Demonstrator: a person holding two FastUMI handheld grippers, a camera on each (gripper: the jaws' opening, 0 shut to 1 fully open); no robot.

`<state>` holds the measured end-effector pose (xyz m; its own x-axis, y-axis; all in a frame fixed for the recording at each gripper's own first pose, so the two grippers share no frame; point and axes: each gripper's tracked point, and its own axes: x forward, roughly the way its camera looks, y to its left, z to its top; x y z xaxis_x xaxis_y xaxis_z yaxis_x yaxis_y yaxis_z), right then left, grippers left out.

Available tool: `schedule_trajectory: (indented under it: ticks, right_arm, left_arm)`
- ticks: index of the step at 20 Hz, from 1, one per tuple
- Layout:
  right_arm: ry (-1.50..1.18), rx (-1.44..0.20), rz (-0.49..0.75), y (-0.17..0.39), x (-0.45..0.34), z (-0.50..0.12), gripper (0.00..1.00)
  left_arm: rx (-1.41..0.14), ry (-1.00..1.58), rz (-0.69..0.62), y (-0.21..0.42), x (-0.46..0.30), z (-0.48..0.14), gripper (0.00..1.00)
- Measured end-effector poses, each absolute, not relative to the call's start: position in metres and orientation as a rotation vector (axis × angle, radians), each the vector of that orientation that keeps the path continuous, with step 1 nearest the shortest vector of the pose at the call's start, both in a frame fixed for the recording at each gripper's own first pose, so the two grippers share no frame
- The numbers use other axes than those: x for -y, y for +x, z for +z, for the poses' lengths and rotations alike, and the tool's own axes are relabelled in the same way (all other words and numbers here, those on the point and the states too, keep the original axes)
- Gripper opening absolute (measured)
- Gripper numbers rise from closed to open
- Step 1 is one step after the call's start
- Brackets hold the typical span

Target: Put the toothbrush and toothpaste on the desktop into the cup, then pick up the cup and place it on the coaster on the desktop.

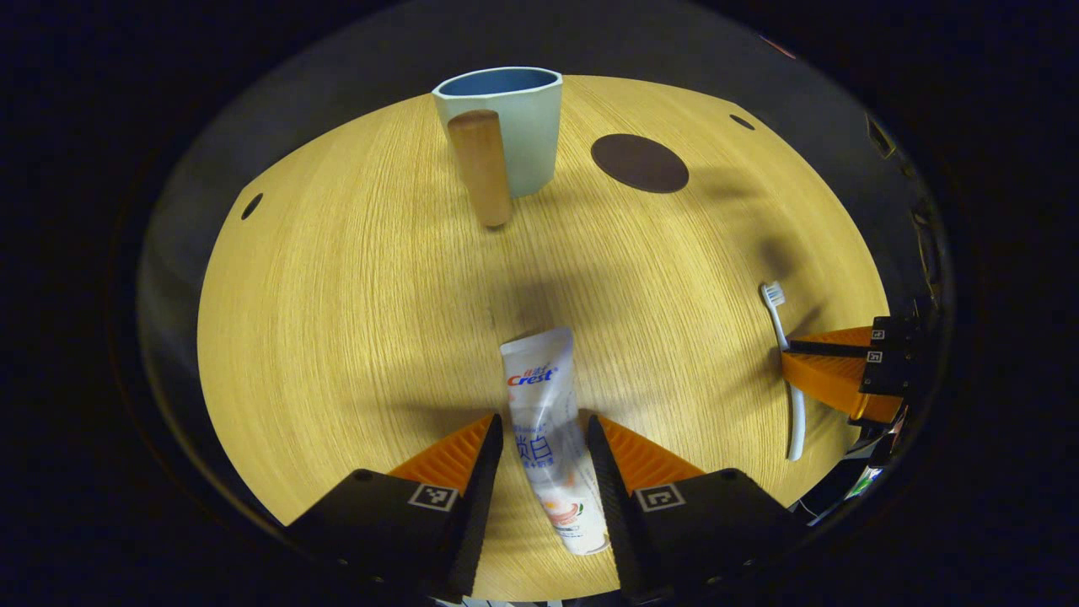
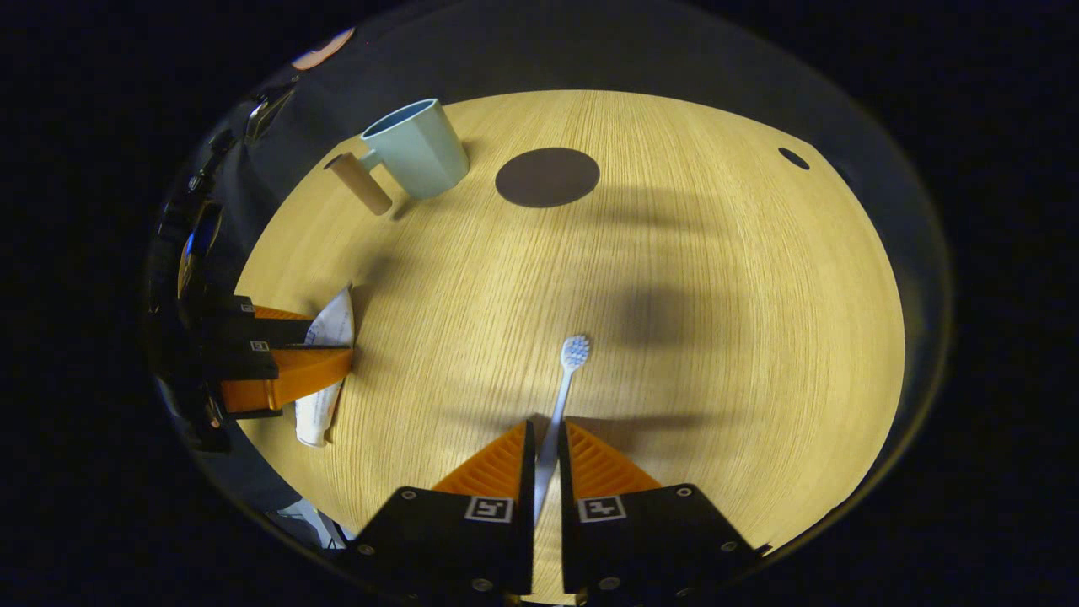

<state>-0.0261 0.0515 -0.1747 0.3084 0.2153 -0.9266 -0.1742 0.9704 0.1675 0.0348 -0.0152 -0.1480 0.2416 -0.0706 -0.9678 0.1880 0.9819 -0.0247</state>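
The white toothpaste tube lies flat on the wooden table between the fingers of my left gripper, which is open. A thin strip of table shows beside the tube on the left. My right gripper is shut on the handle of the white toothbrush, whose bristle head points away along the table. The pale green cup with a wooden handle stands upright at the far side, and the dark round coaster lies to its right. From the right gripper view I see the cup, coaster, toothpaste and left gripper.
In the left gripper view the right gripper and the toothbrush sit near the table's right edge. Small dark holes mark the tabletop near its corners. Bare wood lies between the grippers and the cup.
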Motion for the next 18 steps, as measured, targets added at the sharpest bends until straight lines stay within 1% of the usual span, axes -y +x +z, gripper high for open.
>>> schedule_trajectory:
  ticks: [1,2,3,4,7,8,9,10,12,15,18]
  right_arm:
    - [0.041,-1.225,0.262,-0.026,-0.051,-0.175,0.09]
    - [0.052,-1.216,0.270,-0.027,-0.051,-0.173,0.06]
    - [0.073,-1.206,0.275,-0.026,-0.052,-0.172,0.06]
    - [0.095,-1.192,0.280,-0.026,-0.057,-0.172,0.05]
    - [0.125,-1.131,0.287,-0.021,-0.061,-0.167,0.05]
    - [0.137,-1.108,0.291,-0.020,-0.062,-0.163,0.05]
    - [0.153,-1.083,0.294,-0.018,-0.063,-0.156,0.05]
    - [0.168,-1.059,0.291,-0.015,-0.063,-0.151,0.04]
    - [0.197,-1.017,0.291,-0.013,-0.062,-0.140,0.05]
    - [0.214,-0.945,0.300,-0.009,-0.062,-0.123,0.05]
    - [0.245,-0.871,0.311,-0.004,-0.065,-0.113,0.03]
  left_arm:
    - [-1.315,0.102,-0.174,0.033,0.017,-0.147,0.60]
    - [-1.310,0.085,-0.165,0.034,0.018,-0.147,0.42]
    - [-1.317,0.078,-0.133,0.030,0.014,-0.142,0.46]
    - [-1.304,0.069,-0.131,0.034,0.016,-0.146,0.15]
    - [-1.271,0.033,-0.151,0.044,0.020,-0.142,0.14]
    - [-1.257,0.013,-0.169,0.049,0.024,-0.143,0.12]
    - [-1.241,0.001,-0.189,0.056,0.029,-0.141,0.11]
    - [-1.223,-0.010,-0.199,0.041,0.010,-0.150,0.12]
    - [-1.173,-0.018,-0.214,0.059,0.014,-0.140,0.12]
    - [-1.084,-0.031,-0.220,0.075,-0.007,-0.118,0.12]
    - [-1.001,-0.025,-0.211,0.081,-0.009,-0.112,0.11]
